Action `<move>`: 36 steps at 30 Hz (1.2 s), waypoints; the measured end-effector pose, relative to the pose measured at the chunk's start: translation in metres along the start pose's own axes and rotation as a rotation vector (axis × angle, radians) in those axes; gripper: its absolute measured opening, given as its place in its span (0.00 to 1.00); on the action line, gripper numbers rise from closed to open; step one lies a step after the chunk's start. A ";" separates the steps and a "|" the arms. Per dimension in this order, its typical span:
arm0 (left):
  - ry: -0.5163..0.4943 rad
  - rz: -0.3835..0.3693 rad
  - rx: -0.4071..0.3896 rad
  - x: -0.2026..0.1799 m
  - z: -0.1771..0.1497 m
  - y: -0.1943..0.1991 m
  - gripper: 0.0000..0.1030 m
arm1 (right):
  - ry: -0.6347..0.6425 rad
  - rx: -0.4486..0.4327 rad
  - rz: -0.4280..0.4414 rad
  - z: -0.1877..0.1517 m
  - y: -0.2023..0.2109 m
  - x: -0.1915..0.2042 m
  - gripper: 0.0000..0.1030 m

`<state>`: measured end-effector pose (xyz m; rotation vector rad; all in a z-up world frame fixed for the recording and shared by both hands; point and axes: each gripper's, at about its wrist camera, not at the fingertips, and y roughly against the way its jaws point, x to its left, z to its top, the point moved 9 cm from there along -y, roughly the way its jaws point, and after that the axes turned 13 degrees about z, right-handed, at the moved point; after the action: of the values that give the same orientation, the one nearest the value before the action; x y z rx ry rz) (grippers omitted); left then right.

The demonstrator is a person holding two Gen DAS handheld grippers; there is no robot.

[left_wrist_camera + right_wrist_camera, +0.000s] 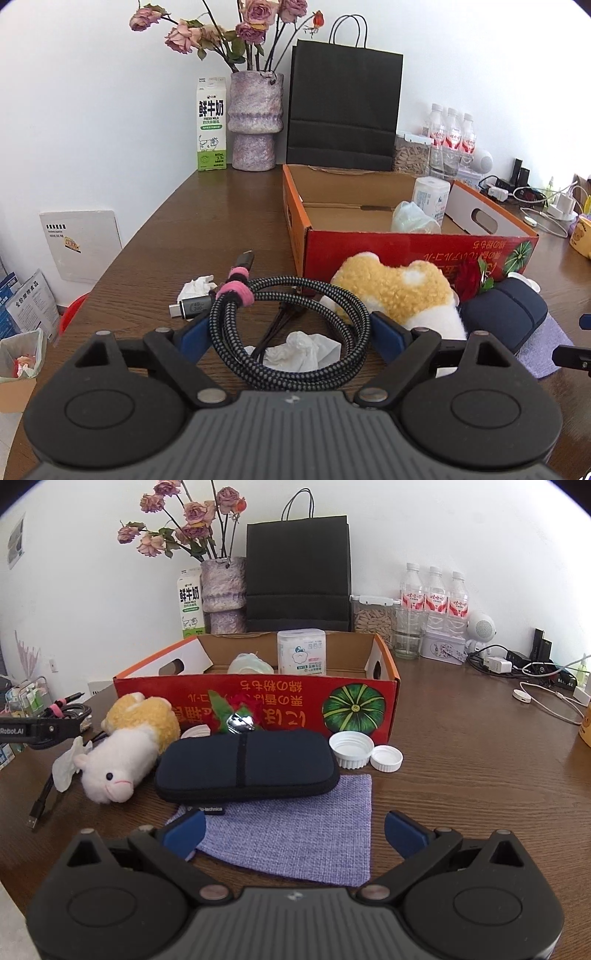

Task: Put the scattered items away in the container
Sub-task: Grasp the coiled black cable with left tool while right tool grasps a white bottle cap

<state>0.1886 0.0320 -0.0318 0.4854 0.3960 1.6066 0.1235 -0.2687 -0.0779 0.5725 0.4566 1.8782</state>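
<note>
Coiled braided cable (291, 325) bound by pink strap, flat on worktop (192, 229) between spread left tongs (291, 332); right tongs (293, 829) likewise agape, empty.

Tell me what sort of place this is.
Probably a home, at a wooden table against a white wall. Signs: a vase of dried roses, a milk carton, and chargers and cables at the far right.

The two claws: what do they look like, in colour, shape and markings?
Both look alike. The left claw and right claw have blue fingertip pads on black linkage arms, round black discs at each side, silver pivot pins and a ribbed grey body with a small white logo.
</note>
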 end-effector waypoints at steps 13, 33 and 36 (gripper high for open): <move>0.064 -0.013 -0.075 0.009 0.016 0.030 0.87 | 0.000 -0.032 -0.137 0.040 -0.007 -0.058 1.00; 0.114 -0.010 -0.076 0.001 0.018 0.038 0.87 | 0.023 0.102 -0.019 0.040 -0.063 -0.108 0.39; 0.120 -0.010 -0.076 0.000 0.018 0.039 0.87 | 0.024 0.098 0.018 0.041 -0.062 -0.106 0.27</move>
<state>0.1655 0.0282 0.0040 0.3291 0.4251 1.6395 0.2271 -0.3430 -0.0982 0.6213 0.5641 1.8895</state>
